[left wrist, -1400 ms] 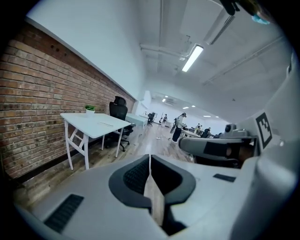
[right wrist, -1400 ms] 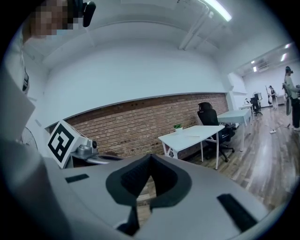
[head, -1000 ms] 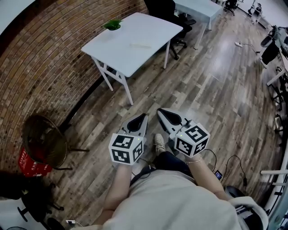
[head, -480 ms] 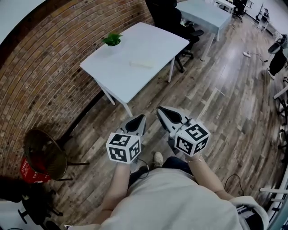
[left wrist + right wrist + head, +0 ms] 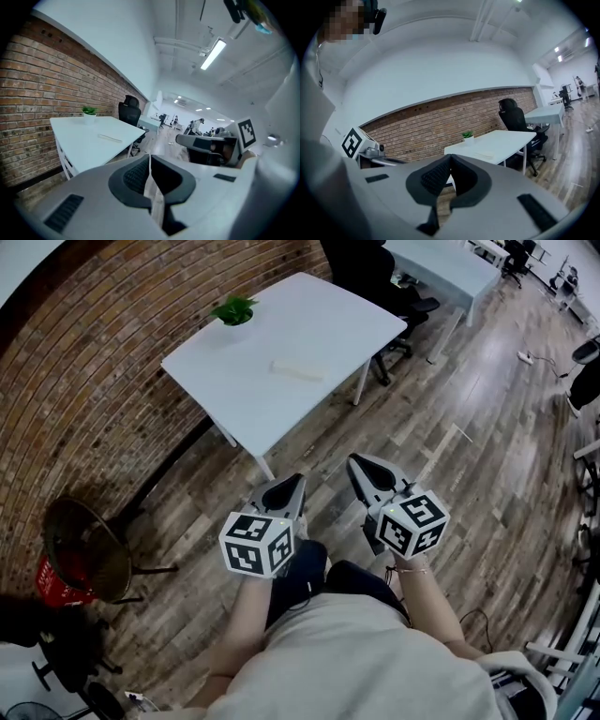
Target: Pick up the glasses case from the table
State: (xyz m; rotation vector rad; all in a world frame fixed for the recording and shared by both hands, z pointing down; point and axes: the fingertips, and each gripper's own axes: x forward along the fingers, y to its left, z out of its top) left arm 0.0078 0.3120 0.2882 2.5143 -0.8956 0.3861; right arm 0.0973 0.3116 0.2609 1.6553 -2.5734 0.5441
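A pale, flat glasses case [image 5: 297, 370] lies near the middle of a white table [image 5: 347, 329] by the brick wall; it shows as a thin strip [image 5: 110, 137] in the left gripper view and faintly on the tabletop [image 5: 483, 153] in the right gripper view. My left gripper [image 5: 294, 483] is held above the wooden floor short of the table's near corner, jaws shut and empty. My right gripper [image 5: 355, 462] is beside it to the right, also shut with nothing in it. Both point toward the table.
A small potted plant [image 5: 235, 311] stands at the table's far left corner. A black office chair [image 5: 366, 268] sits behind the table, with a second table [image 5: 450, 263] beyond. A wire basket [image 5: 86, 549] and a red object [image 5: 54, 582] stand by the brick wall at left.
The person has walked toward the white table; it now sits nearer and larger in the head view, and both shut grippers have come closer to its near corner.
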